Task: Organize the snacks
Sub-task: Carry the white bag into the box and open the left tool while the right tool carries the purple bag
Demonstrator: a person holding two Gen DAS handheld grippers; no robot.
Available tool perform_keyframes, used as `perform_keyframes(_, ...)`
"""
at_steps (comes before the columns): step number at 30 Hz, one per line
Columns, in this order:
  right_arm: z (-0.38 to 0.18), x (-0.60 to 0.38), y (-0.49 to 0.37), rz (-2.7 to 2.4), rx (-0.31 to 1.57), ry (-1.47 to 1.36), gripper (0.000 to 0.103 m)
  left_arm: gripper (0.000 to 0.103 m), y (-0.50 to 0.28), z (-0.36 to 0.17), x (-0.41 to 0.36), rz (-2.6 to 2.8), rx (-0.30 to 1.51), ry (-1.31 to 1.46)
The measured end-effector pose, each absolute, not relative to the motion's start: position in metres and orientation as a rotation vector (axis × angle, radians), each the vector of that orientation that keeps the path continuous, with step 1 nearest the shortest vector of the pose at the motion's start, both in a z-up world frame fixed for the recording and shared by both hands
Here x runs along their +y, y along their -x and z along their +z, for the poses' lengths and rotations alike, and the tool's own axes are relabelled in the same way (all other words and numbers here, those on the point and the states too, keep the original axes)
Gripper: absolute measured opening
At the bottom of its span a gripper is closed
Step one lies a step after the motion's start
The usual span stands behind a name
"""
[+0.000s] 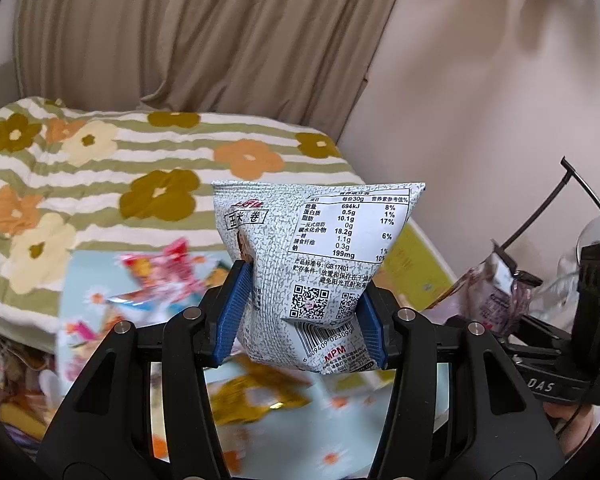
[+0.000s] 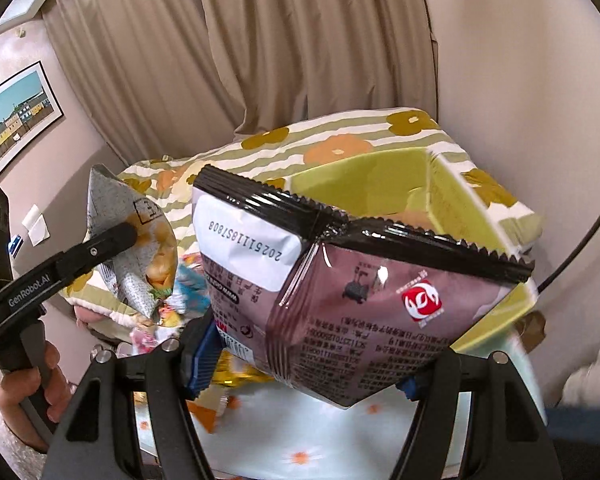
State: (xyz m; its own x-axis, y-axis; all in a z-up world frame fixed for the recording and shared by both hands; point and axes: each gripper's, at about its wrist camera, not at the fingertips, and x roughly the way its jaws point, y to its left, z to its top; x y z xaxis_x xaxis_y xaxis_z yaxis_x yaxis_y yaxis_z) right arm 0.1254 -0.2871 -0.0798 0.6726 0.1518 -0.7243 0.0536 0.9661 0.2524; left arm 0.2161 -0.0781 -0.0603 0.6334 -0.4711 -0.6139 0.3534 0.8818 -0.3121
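My left gripper (image 1: 300, 316) is shut on a grey speckled snack bag (image 1: 320, 256) and holds it upright in the air; the bag also shows in the right wrist view (image 2: 136, 248), pinched by the left gripper's finger (image 2: 108, 246). My right gripper (image 2: 304, 364) is shut on a mauve snack bag with a black seal (image 2: 360, 300), held up over the table. That bag shows small at the right of the left wrist view (image 1: 496, 292). A yellow-green bin (image 2: 440, 188) stands just behind the mauve bag.
A light blue flowered tablecloth (image 2: 300, 432) carries several loose snack packets, pink ones (image 1: 156, 276) and a gold one (image 1: 252, 396). Behind is a bed with a striped floral quilt (image 1: 100, 184), curtains (image 1: 180, 40) and a wall (image 1: 480, 120).
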Motion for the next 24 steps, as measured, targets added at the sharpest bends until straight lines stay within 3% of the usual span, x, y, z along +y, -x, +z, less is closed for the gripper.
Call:
perform_keyframes(12, -0.1, -0.387, -0.163, 0.123, 0.974, -0.272, 0.065, 0.048, -0.264, -0.09, -0.226, -0.438, 0.89, 0.115)
perform_keyframes(24, -0.138, -0.412, -0.18, 0.095, 1.074, -0.38, 0.065, 0.048, -0.29, -0.165, -0.291, -0.443, 1.095, -0.131)
